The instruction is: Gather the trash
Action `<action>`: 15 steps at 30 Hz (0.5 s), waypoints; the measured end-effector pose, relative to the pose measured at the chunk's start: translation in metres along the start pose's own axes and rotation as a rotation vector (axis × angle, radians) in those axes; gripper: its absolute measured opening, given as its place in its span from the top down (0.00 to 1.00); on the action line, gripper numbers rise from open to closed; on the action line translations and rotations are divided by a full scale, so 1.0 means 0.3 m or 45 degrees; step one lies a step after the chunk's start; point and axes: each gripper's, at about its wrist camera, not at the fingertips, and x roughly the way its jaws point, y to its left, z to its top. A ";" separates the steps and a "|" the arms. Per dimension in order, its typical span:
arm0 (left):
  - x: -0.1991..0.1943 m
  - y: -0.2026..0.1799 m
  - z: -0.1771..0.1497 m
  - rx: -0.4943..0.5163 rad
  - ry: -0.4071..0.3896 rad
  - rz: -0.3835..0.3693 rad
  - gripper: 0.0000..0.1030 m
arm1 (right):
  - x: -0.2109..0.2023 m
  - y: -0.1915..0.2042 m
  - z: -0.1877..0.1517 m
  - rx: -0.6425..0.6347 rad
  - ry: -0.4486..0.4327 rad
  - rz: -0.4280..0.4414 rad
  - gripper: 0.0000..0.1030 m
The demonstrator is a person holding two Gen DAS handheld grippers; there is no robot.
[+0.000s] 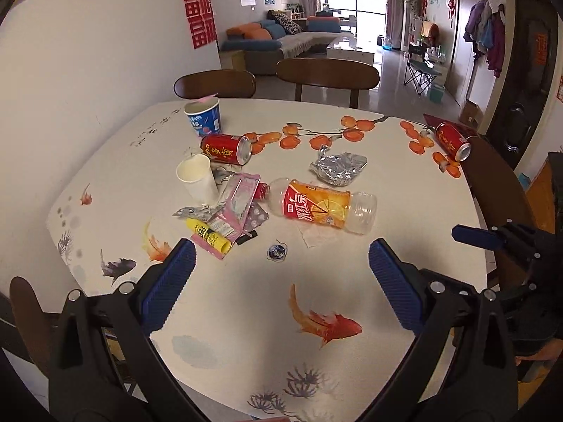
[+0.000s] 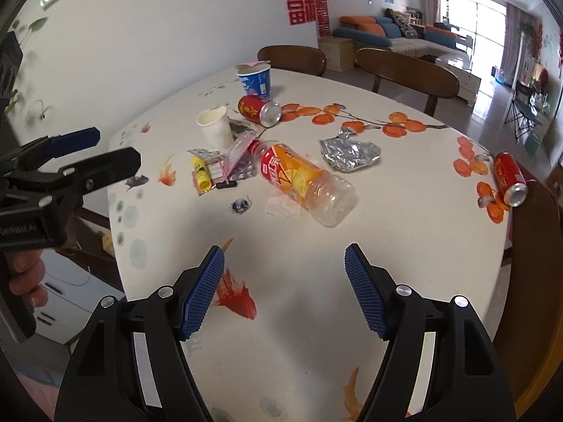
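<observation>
Nearest: left gripper (image 1: 281,277) and right gripper (image 2: 284,290), both spread wide, nothing between the pads, above the table (image 1: 246,316). Further out: empty plastic bottle (image 1: 323,205) on its side beside crumpled foil (image 1: 337,168), wrappers (image 1: 232,211), paper cup (image 1: 197,179). Beyond: red can (image 1: 227,149), blue cup (image 1: 203,117).

A clear plastic bottle (image 1: 325,207), crumpled shiny foil (image 1: 337,168) and a matt paper cup (image 1: 197,179) lie on the smooth printed desk (image 1: 246,281).
</observation>
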 end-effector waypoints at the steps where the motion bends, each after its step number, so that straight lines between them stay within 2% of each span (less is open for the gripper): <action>1: 0.004 0.006 0.001 -0.009 0.002 0.005 0.06 | 0.010 -0.005 0.010 0.010 -0.004 0.008 0.31; 8: 0.037 0.054 0.029 -0.074 0.014 0.051 0.06 | 0.087 -0.040 0.072 0.043 0.014 0.038 0.31; 15: 0.086 0.121 0.045 -0.152 0.044 0.127 0.06 | 0.179 -0.053 0.129 0.010 0.055 0.082 0.31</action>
